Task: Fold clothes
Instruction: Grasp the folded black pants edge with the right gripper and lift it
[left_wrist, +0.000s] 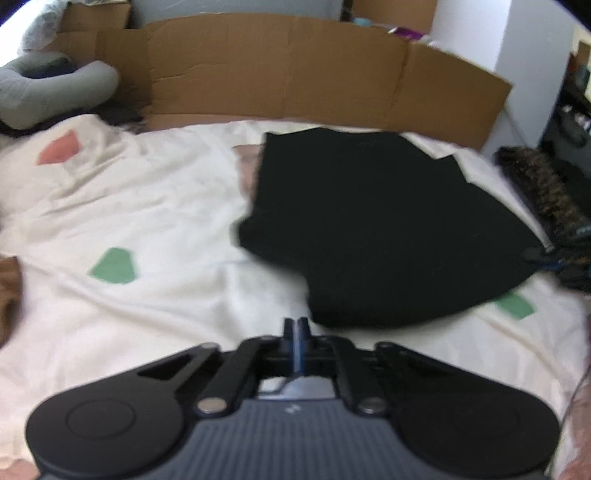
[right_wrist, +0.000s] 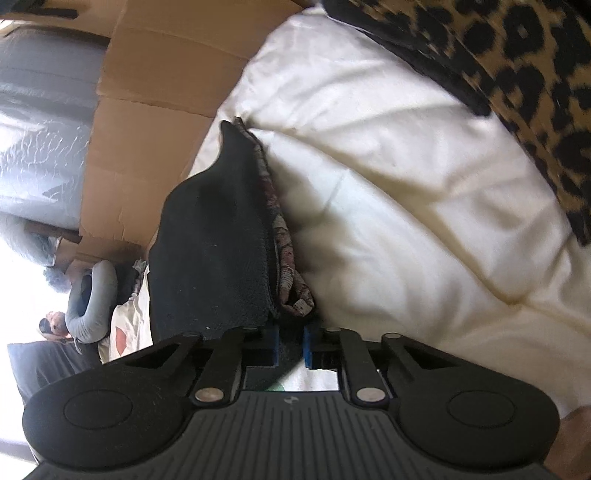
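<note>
The black garment (left_wrist: 373, 225) lies on the white bedsheet (left_wrist: 147, 206). The left gripper (left_wrist: 295, 325) is closed on nothing beside its near edge; the right gripper (right_wrist: 289, 343) pinches its corner. Lifting one-handed would likely drag the fold askew.

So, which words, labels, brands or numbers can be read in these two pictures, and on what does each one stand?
No text can be read in either view.
Small pale mark on the left claw's grey body: a logo, no letters.
The same mark on the right claw's body: a logo, no letters.
Small white tag on the patterned cloth edge: too blurred to read.
</note>
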